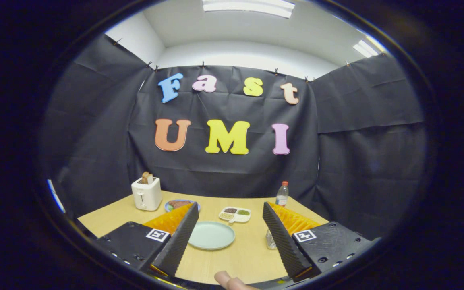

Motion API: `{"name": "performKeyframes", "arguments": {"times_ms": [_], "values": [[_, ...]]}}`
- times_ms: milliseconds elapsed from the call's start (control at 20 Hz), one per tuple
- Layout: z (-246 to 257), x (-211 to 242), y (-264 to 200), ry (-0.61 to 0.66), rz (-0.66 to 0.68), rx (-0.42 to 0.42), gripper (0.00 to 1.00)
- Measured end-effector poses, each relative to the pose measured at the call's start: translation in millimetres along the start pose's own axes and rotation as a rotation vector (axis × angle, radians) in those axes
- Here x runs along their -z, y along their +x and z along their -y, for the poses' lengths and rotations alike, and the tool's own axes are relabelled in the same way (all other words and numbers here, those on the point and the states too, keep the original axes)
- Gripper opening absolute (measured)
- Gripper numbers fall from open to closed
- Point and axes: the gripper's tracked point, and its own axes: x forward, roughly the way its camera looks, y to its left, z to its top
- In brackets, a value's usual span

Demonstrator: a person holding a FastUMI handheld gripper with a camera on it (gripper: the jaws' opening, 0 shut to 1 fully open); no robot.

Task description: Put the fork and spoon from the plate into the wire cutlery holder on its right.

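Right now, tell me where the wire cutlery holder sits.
In the gripper view, the wire cutlery holder stands right of the plate, partly hidden behind the open tool's right finger.

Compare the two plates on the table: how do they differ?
The pale green plate lies between the open hand-held gripper's fingers and looks bare; no fork or spoon shows on it. The blue plate sits farther back beside the toaster, partly hidden by one finger, and carries brownish food. It appears smaller, being farther off. Both are round and lie flat on the wooden table.
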Motion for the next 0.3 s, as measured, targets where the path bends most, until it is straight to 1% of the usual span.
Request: {"name": "performKeyframes", "arguments": {"times_ms": [300], "values": [[15,0,-11,0.051,0.015,0.028,0.96]]}}
